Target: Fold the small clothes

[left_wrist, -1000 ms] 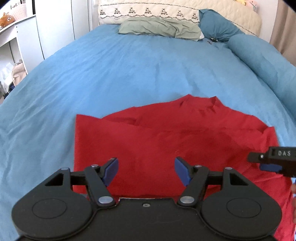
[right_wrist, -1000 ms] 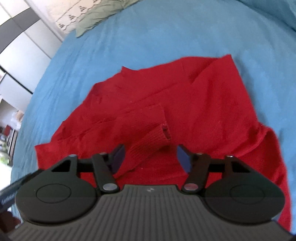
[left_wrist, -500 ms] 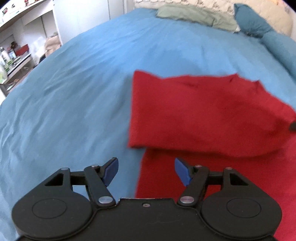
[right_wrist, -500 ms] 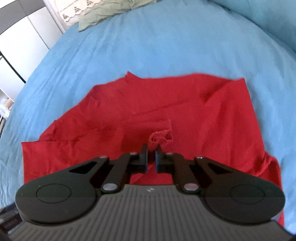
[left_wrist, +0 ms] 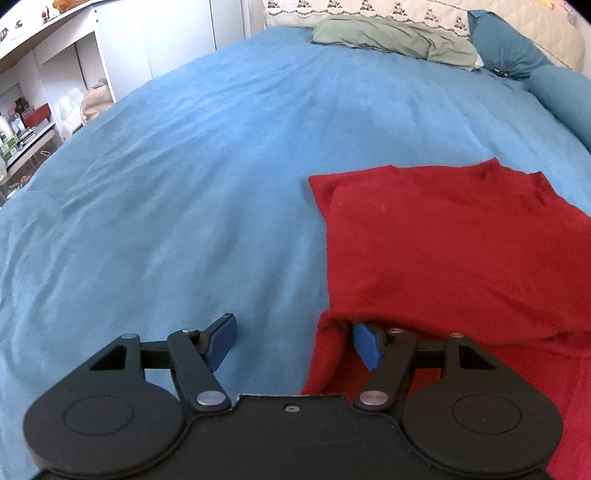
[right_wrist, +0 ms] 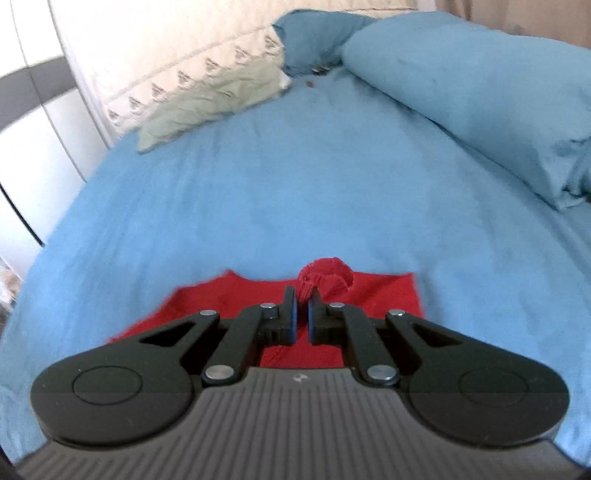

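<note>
Pinching a bunched red cuff, the right gripper has its fingers drawn nearly together on the knit fabric, cuff sticking out past the tips. Rest of the red sweater lies on the blue bed cover, partly folded, upper layer lying over a lower layer, collar edge toward the far side. In the right wrist view only a strip of the sweater shows past the gripper body, which blocks the nearer part; that view is slightly blurred. Left gripper has fingers spread wide, nothing pressed between them: left blue pad over bare bed cover, right blue pad just under the folded edge of the sweater's left side, fabric edge draped beside it; whether it touches the cloth can't be told. Left gripper body hides the sweater's nearest hem. Around: a green-grey pillow at the head of the bed, a quilted cream headboard cover with embroidered trim behind it, a dark teal cushion to its right, a long blue bolster or rolled duvet along the right side. White wardrobe doors and white shelving with small clutter stand off the left bed edge. Bed cover lightly wrinkled, open between sweater and pillows.
</note>
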### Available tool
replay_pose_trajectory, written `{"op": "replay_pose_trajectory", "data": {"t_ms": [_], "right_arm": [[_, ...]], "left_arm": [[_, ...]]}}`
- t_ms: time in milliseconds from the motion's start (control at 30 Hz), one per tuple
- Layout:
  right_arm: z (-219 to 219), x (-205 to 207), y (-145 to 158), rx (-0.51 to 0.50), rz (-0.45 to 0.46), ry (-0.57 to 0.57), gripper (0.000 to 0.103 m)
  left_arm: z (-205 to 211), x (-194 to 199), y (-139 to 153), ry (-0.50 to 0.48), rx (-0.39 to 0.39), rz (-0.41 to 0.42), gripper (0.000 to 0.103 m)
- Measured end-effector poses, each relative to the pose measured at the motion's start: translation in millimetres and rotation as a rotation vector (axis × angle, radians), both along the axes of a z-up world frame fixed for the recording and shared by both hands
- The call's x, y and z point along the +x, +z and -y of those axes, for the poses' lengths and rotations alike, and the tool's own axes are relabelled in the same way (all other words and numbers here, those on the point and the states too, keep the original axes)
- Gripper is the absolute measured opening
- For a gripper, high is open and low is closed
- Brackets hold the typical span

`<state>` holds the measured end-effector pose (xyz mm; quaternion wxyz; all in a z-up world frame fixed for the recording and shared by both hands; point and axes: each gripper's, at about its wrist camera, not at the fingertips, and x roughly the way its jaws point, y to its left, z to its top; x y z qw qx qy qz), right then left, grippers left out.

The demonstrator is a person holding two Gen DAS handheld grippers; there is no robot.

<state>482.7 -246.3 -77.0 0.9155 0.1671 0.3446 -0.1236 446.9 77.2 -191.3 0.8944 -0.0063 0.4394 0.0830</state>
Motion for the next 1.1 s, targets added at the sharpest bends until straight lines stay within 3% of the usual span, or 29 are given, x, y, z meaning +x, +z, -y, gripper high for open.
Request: {"op": "replay_pose_trajectory", "data": {"t_ms": [200, 467, 533, 567, 600, 667, 733, 900, 1033, 1100], "right_arm": [[29, -6, -40, 0.011, -0.095, -0.084, 0.021], [38, -13, -89, -0.009, -0.191, -0.044, 0.025], [38, -15, -89, -0.024, -0.206, -0.04, 0.044], [37, -16, -86, -0.031, -0.221, -0.044, 0.07], [36, -18, -81, -0.042, -0.225, -0.053, 0.089], [30, -26, -68, -0.079, -0.166, -0.032, 0.102], [20, -30, -59, -0.103, -0.125, 0.039, 0.102], [7, -22, -75, -0.067, -0.123, 0.161, 0.102], [14, -16, -97, -0.004, -0.168, 0.13, 0.102], [22, -17, -107, 0.034, -0.183, 0.1, 0.102]], "left_arm": [[-10, -3, 4, 0.065, -0.03, 0.005, 0.076], [-21, -24, 14, 0.141, -0.006, -0.046, 0.078], [-17, -29, 24, 0.137, -0.004, -0.033, 0.075], [-9, -31, 32, 0.1, 0.013, -0.016, 0.075], [0, -33, 39, 0.048, 0.021, 0.006, 0.075], [22, -30, 54, -0.076, 0.028, 0.05, 0.08], [39, -21, 59, -0.157, 0.011, 0.058, 0.093], [63, 5, 36, -0.214, -0.062, 0.022, 0.093], [60, 15, 8, -0.195, -0.103, -0.068, 0.09], [58, 7, 3, -0.204, -0.1, -0.057, 0.09]]}}
